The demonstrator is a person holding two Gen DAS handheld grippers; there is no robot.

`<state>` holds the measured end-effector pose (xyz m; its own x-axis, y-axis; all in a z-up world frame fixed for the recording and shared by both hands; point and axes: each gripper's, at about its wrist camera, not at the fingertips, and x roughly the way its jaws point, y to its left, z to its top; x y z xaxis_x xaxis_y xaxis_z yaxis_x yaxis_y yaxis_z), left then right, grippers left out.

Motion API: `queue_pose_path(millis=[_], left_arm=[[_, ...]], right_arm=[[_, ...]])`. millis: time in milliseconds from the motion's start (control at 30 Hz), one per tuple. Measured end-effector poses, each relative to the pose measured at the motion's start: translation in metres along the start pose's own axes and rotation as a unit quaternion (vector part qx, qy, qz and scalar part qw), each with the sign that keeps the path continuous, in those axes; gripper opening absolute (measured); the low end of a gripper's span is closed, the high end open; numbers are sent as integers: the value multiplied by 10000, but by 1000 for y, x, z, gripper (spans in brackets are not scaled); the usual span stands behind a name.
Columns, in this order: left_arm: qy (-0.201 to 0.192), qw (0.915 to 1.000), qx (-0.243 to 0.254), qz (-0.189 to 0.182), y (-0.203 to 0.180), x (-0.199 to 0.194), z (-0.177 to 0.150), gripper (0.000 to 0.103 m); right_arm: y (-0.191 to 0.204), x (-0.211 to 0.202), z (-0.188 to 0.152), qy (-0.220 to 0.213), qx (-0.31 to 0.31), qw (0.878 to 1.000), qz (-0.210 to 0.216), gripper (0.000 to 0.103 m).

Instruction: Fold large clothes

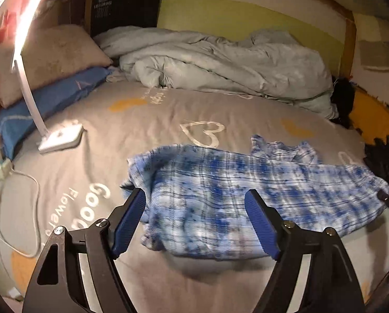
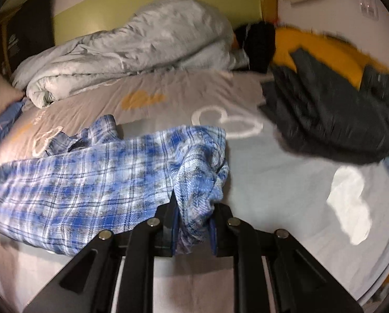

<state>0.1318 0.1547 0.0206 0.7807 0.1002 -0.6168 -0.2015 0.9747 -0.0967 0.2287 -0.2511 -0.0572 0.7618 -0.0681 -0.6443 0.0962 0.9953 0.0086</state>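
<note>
Blue plaid shirt [image 1: 220,203] lies crumpled mid-bed; soft, light, drapes freely. Right gripper [image 2: 193,224] pinches its 3 o'clock edge; left gripper [image 1: 194,224] spread, empty; take 9 o'clock hem

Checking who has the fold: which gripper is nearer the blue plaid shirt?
Right. The right gripper is shut on a bunched corner of the blue plaid shirt. The left gripper is open above the shirt's other end, pads off the cloth.
</note>
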Motion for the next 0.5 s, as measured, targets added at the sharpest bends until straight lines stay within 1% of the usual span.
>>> queue_pose_path(millis=[67, 167, 233, 333, 400, 500], left_arm=[[10, 10000, -28, -16, -1, 0, 0, 77], [17, 9999, -19, -101, -5, -2, -1, 77], [32, 9999, 14, -143, -8, -2, -2, 77], [9, 9998, 50, -168, -11, -5, -2, 77], [8, 9998, 59, -195, -12, -6, -2, 77], [18, 9997, 39, -224, -12, -7, -3, 77]], right_arm=[[10, -7, 0, -187, -121, 9997, 125, 16], [19, -17, 1, -290, -56, 9973, 672, 16], [27, -24, 1, -424, -92, 9945, 949, 14], [45, -37, -1, -677, -252, 9874, 1410, 13], [59, -41, -3, -714, -383, 9814, 1739, 13], [83, -42, -11, -725, -683, 9751, 1981, 12]])
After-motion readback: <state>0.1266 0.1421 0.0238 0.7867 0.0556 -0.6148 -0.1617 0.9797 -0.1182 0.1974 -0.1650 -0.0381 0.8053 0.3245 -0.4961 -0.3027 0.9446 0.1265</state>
